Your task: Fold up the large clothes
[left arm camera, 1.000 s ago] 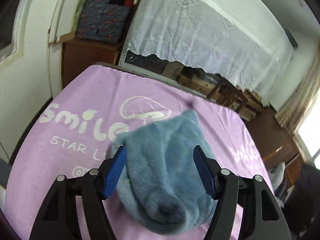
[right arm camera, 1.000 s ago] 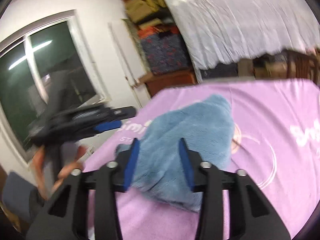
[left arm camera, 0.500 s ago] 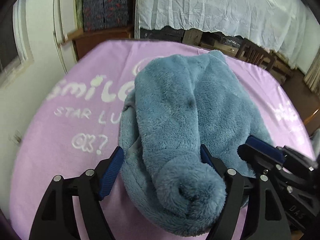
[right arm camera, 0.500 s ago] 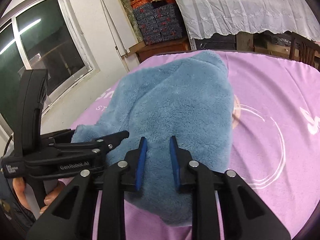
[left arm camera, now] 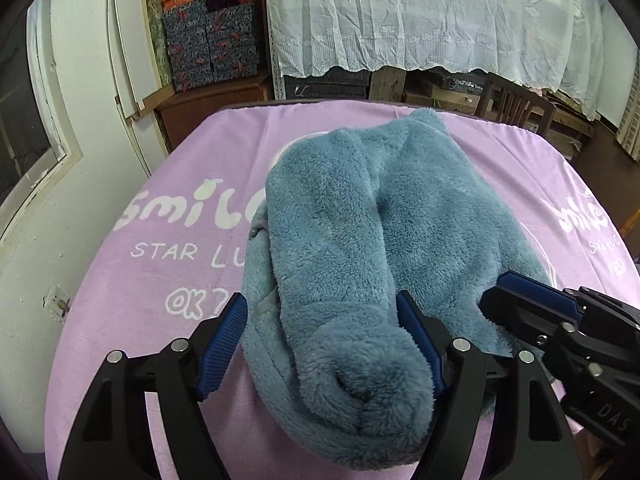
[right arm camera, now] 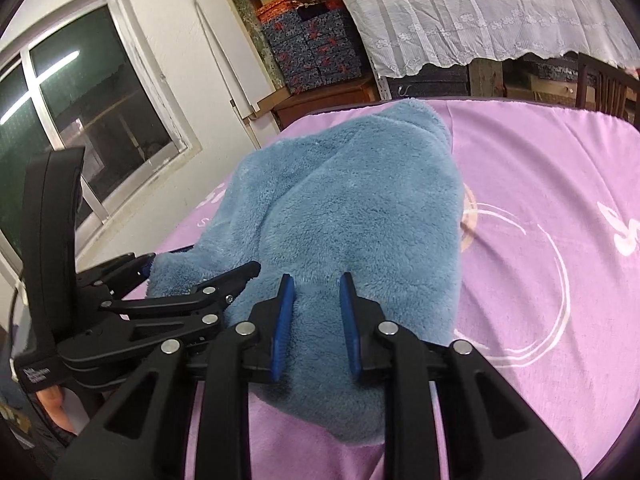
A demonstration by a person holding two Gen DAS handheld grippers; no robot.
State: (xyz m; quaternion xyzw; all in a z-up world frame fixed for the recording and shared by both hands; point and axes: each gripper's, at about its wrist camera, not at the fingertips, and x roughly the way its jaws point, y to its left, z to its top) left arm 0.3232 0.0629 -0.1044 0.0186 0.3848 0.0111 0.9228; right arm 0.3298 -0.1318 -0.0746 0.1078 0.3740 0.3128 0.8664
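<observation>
A thick blue fleece garment [left arm camera: 360, 208] lies bunched lengthwise on a purple printed cloth [left arm camera: 160, 280] that covers the table. My left gripper [left arm camera: 320, 300] straddles its near rolled end; the jaws stand wide, the right pad brushes the pile, and the left pad is just clear of it. My right gripper [right arm camera: 316, 280] sits on the garment [right arm camera: 352, 200] near its right front edge, jaws narrow with a fold of fleece pinched between the blue pads. The left wrist view shows the right gripper [left arm camera: 496, 292] at the garment's right side. The right wrist view shows the left gripper [right arm camera: 202, 264] at its left.
The purple cloth [right arm camera: 540, 168] spreads bare to the right of the garment. A white wall and window [right arm camera: 100, 104] are on the left. Patterned boxes [left arm camera: 216, 44] sit on a wooden cabinet beyond the table. A lace-draped shelf [left arm camera: 420, 20] and a chair [left arm camera: 516, 100] stand behind.
Both grippers have come down close onto the near end of the fleece. The right jaws have narrowed onto a fold. The left gripper has rolled level, and the right gripper now shows beside it.
</observation>
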